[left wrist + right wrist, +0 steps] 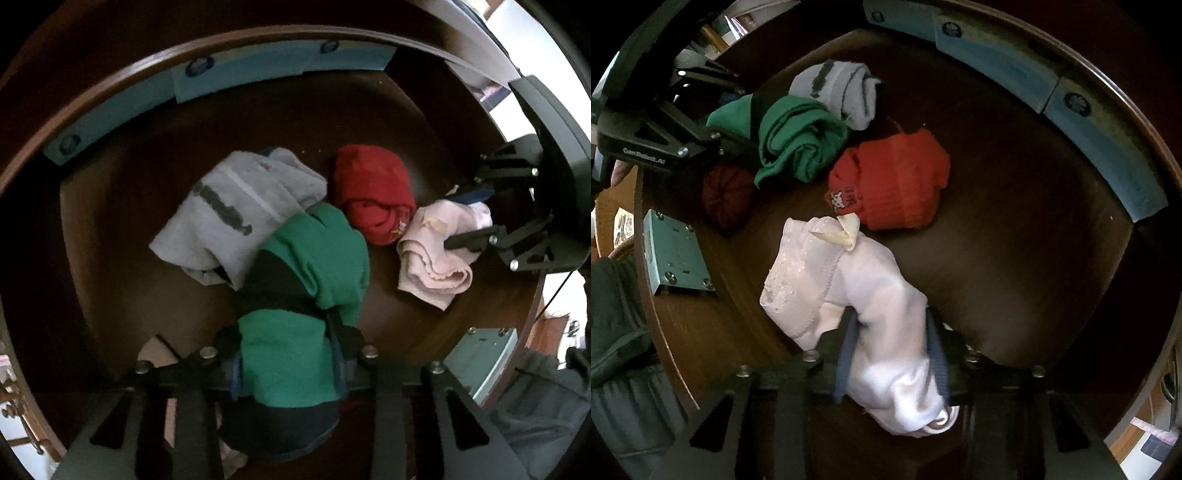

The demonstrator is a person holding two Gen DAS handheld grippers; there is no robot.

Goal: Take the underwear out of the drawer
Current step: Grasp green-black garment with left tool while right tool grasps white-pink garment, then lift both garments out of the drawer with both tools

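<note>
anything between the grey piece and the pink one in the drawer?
Yes: the red underwear lies between the grey underwear and the pink underwear, clearest in the left wrist view.

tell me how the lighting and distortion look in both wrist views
Left wrist view: strong fisheye bending of the dark brown wooden drawer, dim inside, blown-out white at the top right; the folded green cloth is clear. Right wrist view: same curving, the pale pink folded cloth nearly overexposed, the drawer floor in shadow.
</note>
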